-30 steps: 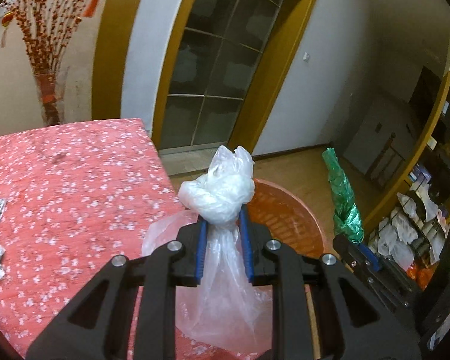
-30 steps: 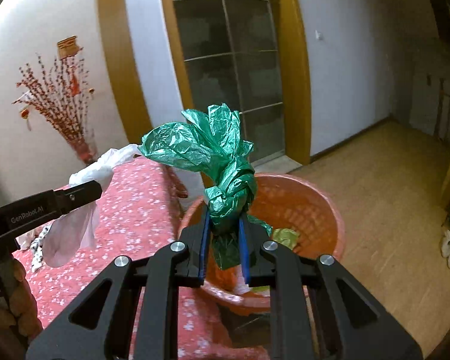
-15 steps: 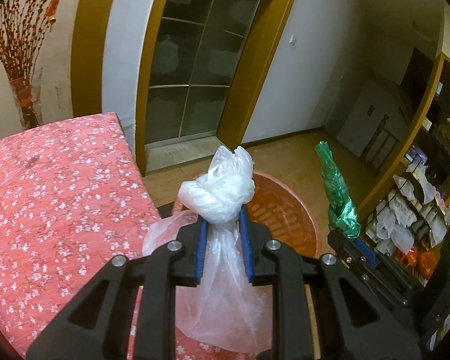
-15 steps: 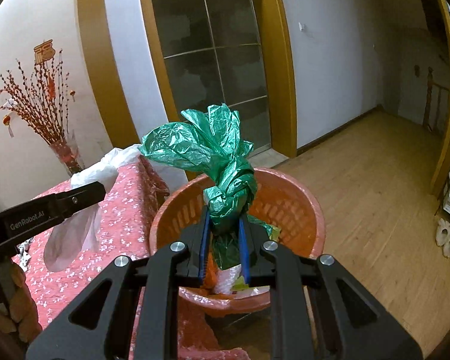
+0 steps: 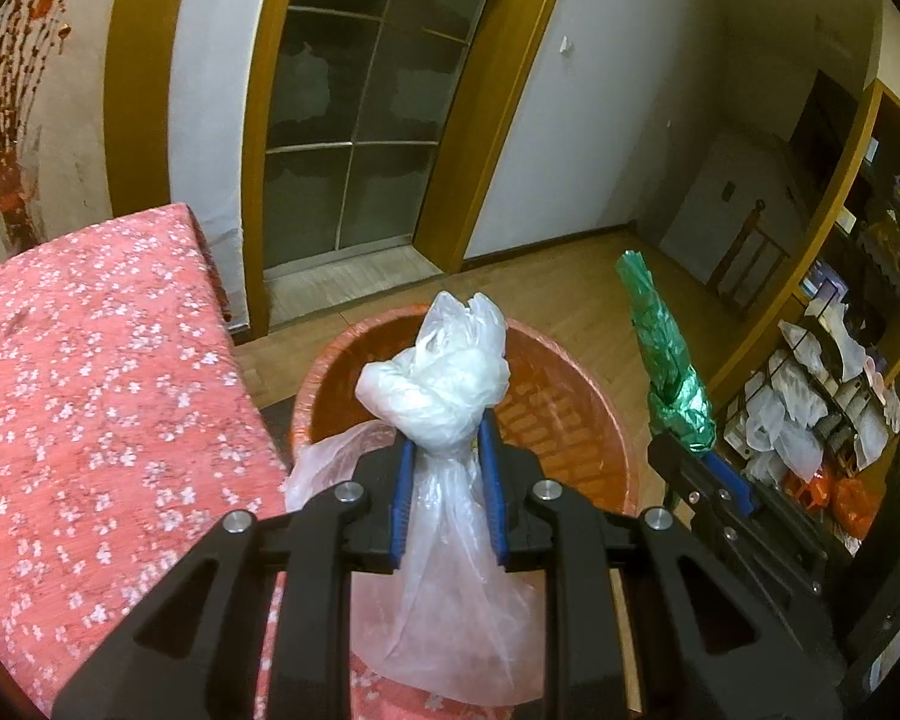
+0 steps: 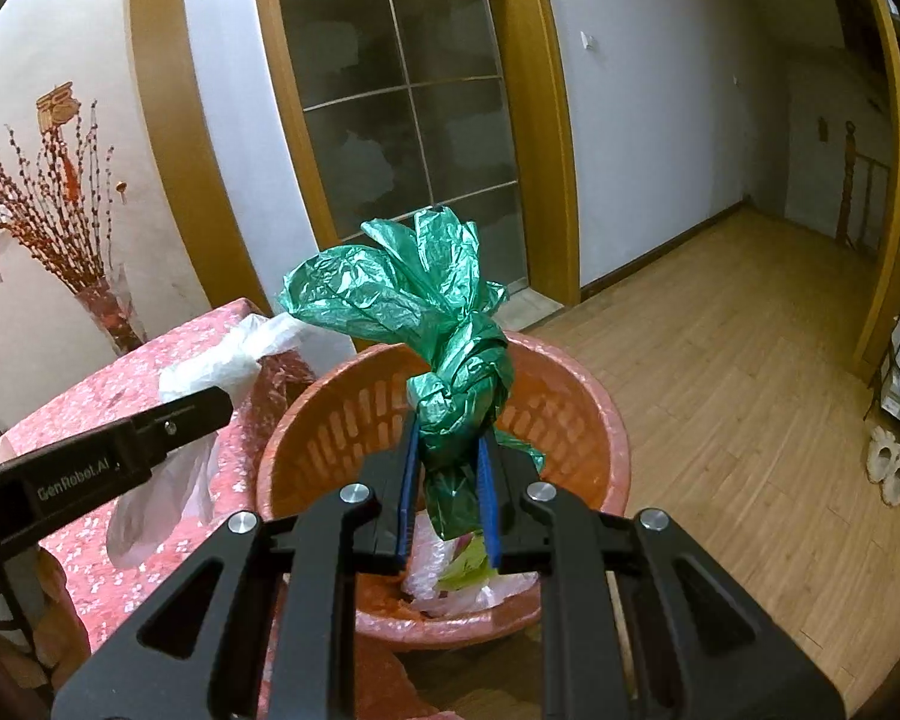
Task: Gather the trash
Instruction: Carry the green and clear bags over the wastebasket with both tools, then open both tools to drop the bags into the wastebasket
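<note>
The table (image 5: 90, 396), under a red cloth with small white flowers, lies to the left of the left gripper (image 5: 447, 462) and runs back toward the wall. In the right wrist view its corner (image 6: 168, 354) shows behind the left gripper's arm.

The orange basket (image 5: 330, 366) stands on the wood floor just ahead of and below both grippers, close beside the table's edge. Its slotted wall (image 6: 354, 414) is plain in the right wrist view, and some pale and yellow-green trash (image 6: 462, 564) lies at its bottom, below the right gripper (image 6: 450, 450).

The clear bag (image 5: 444, 384) is clamped between the left gripper's blue pads (image 5: 403, 492), which press on its neck just under the knot. The knot and its loose ends stand above the fingertips, in front of the basket's mouth; the bag's body hangs down between the fingers toward the camera. Seen from the right, the same bag (image 6: 210, 360) sticks out beyond the left gripper's tip (image 6: 198, 414) and droops below it, over the table's corner beside the basket's rim.

The green bag (image 6: 426, 324) is clamped in the right gripper, blue pads (image 6: 407, 480) closed on the twisted neck below its knot. Its crumpled top flares up and left above the fingertips, and a short tail hangs down over the basket's inside. From the left wrist view it (image 5: 666, 354) rises to the right of the left gripper, beyond the basket's right rim.
</note>
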{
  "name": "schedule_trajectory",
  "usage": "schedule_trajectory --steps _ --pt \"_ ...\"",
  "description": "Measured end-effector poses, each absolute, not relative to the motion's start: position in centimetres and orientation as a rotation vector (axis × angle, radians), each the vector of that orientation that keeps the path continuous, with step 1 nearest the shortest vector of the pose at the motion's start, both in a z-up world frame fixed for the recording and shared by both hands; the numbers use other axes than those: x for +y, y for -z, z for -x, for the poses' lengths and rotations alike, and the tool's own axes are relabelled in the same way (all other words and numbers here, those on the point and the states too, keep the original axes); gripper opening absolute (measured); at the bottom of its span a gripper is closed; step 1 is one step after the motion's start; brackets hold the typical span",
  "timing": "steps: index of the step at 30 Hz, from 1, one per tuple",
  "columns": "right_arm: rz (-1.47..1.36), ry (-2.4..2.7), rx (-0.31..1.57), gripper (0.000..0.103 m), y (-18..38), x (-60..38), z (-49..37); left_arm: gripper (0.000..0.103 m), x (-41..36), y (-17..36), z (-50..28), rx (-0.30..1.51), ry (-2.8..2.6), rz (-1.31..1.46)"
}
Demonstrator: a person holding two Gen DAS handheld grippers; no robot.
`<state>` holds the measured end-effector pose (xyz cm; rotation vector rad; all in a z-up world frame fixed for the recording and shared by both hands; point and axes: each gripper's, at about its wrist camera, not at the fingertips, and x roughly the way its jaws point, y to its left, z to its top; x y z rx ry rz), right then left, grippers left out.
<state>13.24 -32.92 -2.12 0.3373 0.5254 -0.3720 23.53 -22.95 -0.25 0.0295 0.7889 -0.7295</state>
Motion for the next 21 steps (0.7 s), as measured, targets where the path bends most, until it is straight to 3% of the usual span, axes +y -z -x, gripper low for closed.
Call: schedule_trajectory --steps 6,9,12,16,21 --pt "-0.361 0.365 0.543 0.019 3.2 -33.9 -14.3 0.023 -24.6 1.8 -25.0 0.825 0.746 -0.039" --pt "-0.373 0.364 0.550 0.023 3.7 -34.4 -14.6 0.029 -25.1 2.9 -25.8 0.847 0.741 -0.040" --pt "-0.391 0.366 0.562 0.031 4.5 -34.9 -14.6 0.035 -25.1 4.1 -26.7 0.874 0.727 -0.039" --pt "-0.404 0.377 0.575 0.048 5.3 -35.3 -14.5 0.044 -24.8 5.2 -27.4 0.897 0.700 -0.042" --pt "-0.406 0.384 0.590 0.057 5.7 -35.2 -14.4 0.051 -23.7 6.1 -28.1 0.913 0.665 -0.046"
